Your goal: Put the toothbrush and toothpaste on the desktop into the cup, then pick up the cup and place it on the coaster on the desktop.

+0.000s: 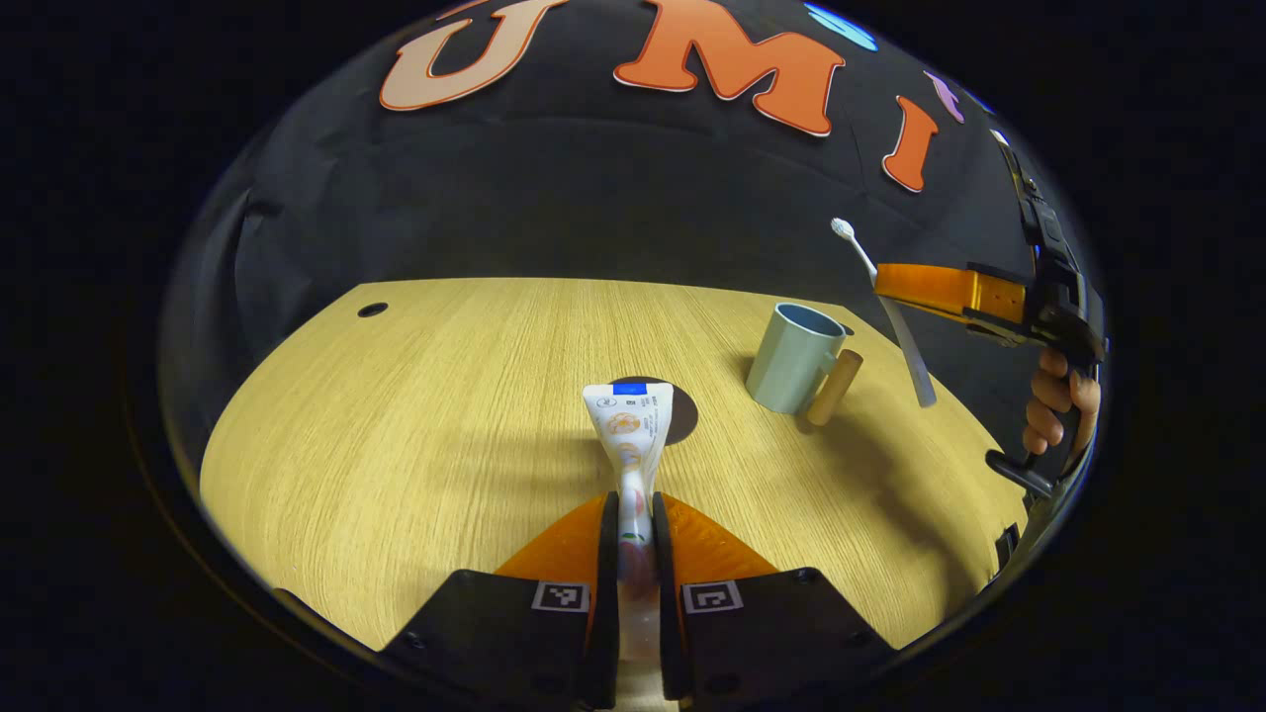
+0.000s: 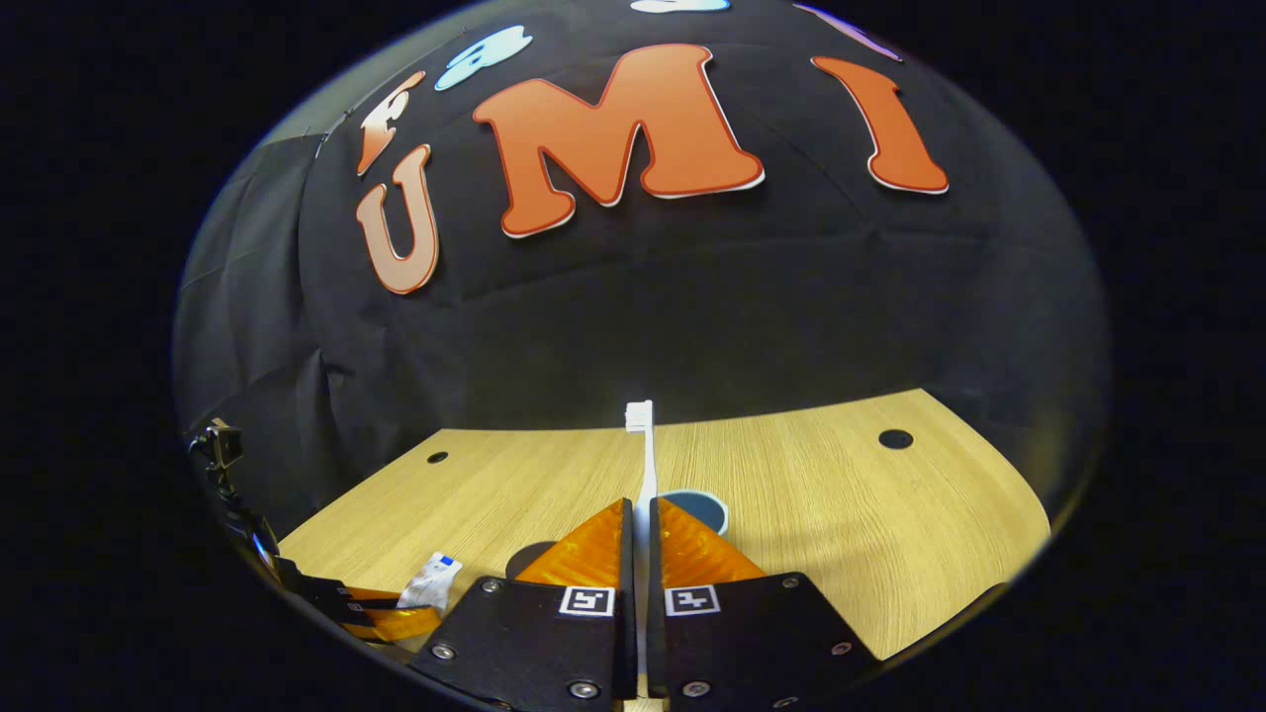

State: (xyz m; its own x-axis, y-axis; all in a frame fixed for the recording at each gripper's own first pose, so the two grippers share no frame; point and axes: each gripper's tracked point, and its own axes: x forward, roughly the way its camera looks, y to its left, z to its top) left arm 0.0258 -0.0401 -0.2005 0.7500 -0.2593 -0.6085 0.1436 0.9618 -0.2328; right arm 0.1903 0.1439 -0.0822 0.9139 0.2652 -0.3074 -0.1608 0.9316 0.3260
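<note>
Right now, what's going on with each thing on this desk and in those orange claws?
Toothpaste: clamped in left gripper, lifted.
Toothbrush: clamped in right gripper, bristles up.
Cup: upright on the desk, nothing visible inside.
Coaster: flat, bare.

Both grippers have orange ribbed fingers point(image 2: 593, 554) on black screwed plates, each bearing a square black-and-white marker point(image 1: 561, 596).

wooden desktop point(image 1: 415, 435) lying pale and grained under booth light. small dark holes sitting in desktop near its far edge: one point(image 1: 373, 310) in left gripper view, two point(image 2: 896, 438) point(image 2: 437, 457) in right gripper view.
</note>
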